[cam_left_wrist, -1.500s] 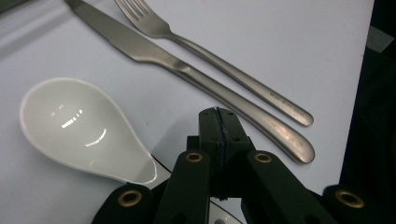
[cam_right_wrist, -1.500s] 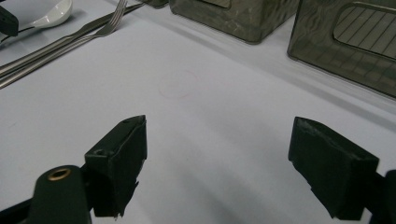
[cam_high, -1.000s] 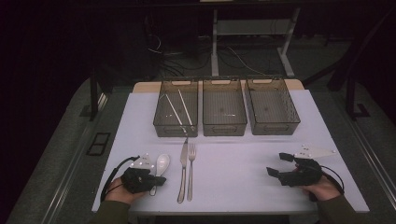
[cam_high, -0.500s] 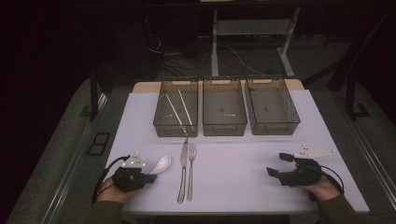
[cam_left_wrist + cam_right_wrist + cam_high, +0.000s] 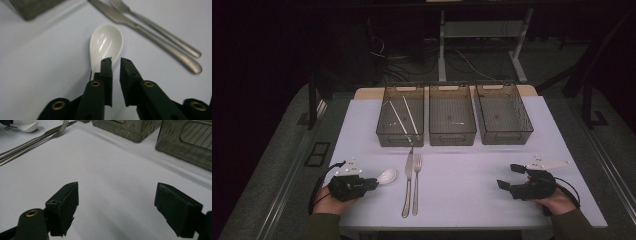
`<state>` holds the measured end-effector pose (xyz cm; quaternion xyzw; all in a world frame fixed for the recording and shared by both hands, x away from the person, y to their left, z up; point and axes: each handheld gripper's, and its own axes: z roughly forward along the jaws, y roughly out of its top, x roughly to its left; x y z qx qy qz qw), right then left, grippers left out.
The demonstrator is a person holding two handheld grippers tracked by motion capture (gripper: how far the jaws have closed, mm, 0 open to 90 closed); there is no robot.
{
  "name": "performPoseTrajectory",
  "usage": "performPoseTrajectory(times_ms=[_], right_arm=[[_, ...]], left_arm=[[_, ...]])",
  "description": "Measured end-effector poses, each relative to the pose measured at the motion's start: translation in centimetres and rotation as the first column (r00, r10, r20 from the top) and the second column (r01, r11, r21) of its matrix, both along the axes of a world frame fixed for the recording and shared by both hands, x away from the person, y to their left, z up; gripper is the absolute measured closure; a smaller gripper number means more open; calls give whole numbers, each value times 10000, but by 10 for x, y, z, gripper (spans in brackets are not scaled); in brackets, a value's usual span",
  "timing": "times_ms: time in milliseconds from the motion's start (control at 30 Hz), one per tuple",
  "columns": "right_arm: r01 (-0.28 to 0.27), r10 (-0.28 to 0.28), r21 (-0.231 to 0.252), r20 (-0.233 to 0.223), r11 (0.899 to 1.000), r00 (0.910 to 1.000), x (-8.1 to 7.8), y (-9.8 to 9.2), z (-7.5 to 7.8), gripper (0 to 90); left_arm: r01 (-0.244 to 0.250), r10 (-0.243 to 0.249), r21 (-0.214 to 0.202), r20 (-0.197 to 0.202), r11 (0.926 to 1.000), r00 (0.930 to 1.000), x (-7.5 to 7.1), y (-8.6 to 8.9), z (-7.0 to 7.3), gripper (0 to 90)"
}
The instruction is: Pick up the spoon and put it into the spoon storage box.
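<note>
L tongs had just been opening, narrow gap, over white spoon handle, not clamped. Knife & fork just beyond. R tongs wide apart over bare table.

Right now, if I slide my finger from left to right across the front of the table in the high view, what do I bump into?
Left gripper → white spoon → knife → fork → right gripper.
</note>
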<state>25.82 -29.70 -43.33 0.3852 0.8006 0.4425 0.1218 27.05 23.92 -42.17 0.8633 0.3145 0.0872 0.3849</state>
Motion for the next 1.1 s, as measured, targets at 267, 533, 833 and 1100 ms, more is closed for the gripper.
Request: performPoseTrajectory(times_ms=[267,533,833,1100], right_arm=[[33,-33,-24,-83,10000,10000,0,0,0,193],[33,-34,-37,-83,10000,10000,0,0,0,193],[43,-43,-20,-27,10000,10000,0,0,0,193],[47,-47,-18,-29,10000,10000,0,0,0,193]], left_arm=[[85,-92,-369,-170,9993,9998,23,-6,-11,535],[389,-380,150,-561,9991,9977,27,-16,-22,510],[505,-488,595,-307,9969,9983,23,-19,-20,598],[572,-562,593,-183,9966,9983,19,-20,-16,782]])
